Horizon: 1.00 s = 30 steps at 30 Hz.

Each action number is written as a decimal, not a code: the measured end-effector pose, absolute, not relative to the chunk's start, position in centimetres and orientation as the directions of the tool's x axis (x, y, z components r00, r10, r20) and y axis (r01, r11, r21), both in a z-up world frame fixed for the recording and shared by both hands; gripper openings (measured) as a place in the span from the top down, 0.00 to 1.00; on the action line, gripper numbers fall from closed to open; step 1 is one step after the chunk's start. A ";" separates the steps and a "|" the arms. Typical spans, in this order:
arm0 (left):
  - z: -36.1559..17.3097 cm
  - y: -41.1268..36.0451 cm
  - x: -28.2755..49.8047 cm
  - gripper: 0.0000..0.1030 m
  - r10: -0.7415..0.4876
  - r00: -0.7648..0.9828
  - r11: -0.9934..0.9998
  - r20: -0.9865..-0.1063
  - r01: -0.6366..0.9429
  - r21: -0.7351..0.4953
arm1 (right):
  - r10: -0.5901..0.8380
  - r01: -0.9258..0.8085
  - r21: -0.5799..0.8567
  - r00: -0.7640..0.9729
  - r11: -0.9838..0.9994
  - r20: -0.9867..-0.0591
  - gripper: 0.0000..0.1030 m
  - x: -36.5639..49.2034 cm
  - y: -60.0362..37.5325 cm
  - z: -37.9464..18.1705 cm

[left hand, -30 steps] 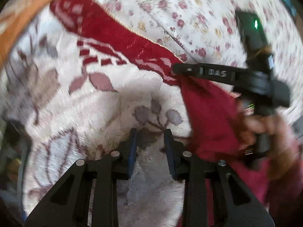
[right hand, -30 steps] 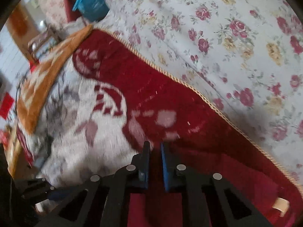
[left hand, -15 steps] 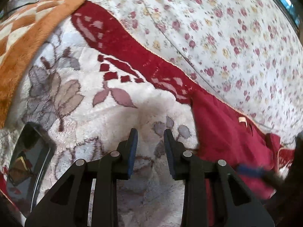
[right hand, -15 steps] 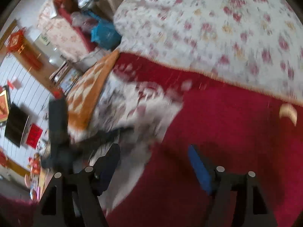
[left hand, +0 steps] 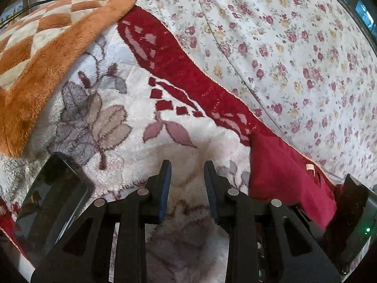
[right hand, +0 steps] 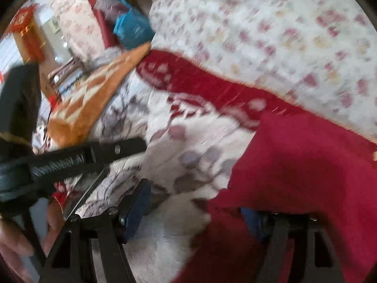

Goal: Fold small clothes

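Note:
A small dark red garment (left hand: 285, 176) lies folded on a fluffy white and red blanket (left hand: 132, 108), to the right of my left gripper (left hand: 187, 184). The left gripper is open a little, empty, low over the white pile. In the right wrist view the red garment (right hand: 304, 160) fills the lower right. My right gripper (right hand: 198, 208) is wide open, its right finger partly hidden under the garment's edge. The left gripper's body (right hand: 77, 158) shows at the left of that view.
An orange and cream checked blanket (left hand: 42, 54) lies at the upper left. A flowered bedsheet (left hand: 294, 47) covers the bed to the right. A dark phone (left hand: 49, 202) lies at the lower left. Bags and furniture (right hand: 132, 28) stand beyond the bed.
My right gripper has opened and let go of the red garment, which now lies flat on the blanket. The right gripper pulled back to the right. My left gripper stayed put.

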<state>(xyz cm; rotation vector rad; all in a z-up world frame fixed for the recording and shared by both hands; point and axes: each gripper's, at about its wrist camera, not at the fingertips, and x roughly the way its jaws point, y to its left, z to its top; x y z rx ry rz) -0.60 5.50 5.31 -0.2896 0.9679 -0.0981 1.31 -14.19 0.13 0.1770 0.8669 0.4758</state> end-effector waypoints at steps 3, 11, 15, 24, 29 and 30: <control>5.3 5.5 -0.6 0.73 -0.204 0.568 0.959 -0.797 -0.047 -0.279 | 0.503 -0.320 0.388 0.549 0.864 -0.668 0.29 1.2 -14.7 0.1; 6.4 2.1 -1.7 0.68 -0.316 0.577 0.945 -0.753 0.123 -0.303 | 0.622 -0.265 0.569 0.447 0.779 -0.643 0.30 -4.7 -20.5 1.5; 6.4 -1.2 -1.9 0.67 -0.387 0.551 0.922 -0.740 0.219 -0.319 | 0.531 -0.195 0.513 0.520 0.836 -0.669 0.30 -7.2 -24.4 3.2; 2.8 -4.2 -1.5 0.60 -0.240 0.463 0.965 -0.853 0.207 -0.159 | 0.010 0.154 0.134 0.618 0.979 -0.786 0.30 -12.7 -37.1 4.9; 3.0 -4.7 -2.0 0.57 -0.202 0.489 0.973 -0.849 0.197 -0.118 | -0.124 0.351 0.117 0.594 0.929 -0.795 0.43 -12.9 -44.2 4.1; 3.0 -4.9 -2.1 0.57 -0.194 0.495 0.975 -0.847 0.192 -0.111 | -0.107 0.354 0.141 0.595 0.924 -0.796 0.43 -12.5 -44.8 3.9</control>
